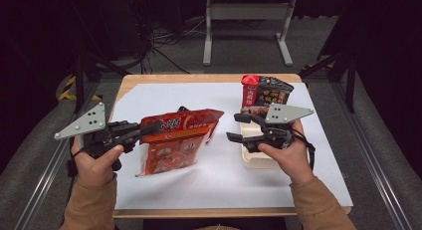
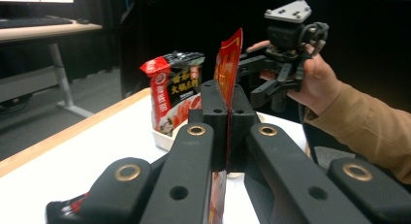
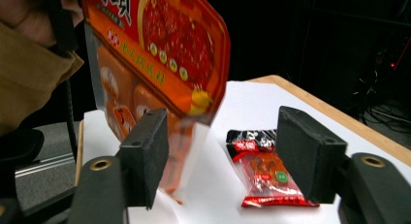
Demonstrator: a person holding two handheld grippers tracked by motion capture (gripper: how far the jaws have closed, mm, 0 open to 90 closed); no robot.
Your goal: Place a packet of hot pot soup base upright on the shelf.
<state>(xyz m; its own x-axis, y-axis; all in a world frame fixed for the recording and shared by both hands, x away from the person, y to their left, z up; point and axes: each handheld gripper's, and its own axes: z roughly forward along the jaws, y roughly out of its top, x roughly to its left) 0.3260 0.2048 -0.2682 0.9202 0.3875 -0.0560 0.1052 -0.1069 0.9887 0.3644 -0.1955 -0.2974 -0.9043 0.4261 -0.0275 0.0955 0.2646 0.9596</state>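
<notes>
High view: left gripper [image 1: 144, 130] pinches the orange packet [image 1: 179, 133], lifted at centre-left of the table [image 1: 298, 200]. Right gripper [image 1: 239, 128] spread, empty.

Left gripper view: jaws pressed on packet edge.

Right gripper view: packet released; placing appears outstanding.

orange-red pouch [image 1: 174, 135]: large Chinese characters, partly readable, "頭" | red-black packet [image 2: 172, 88]: yellow Chinese print, "火鍋底料" | small sachet [image 3: 264, 173]: print illegible
</notes>
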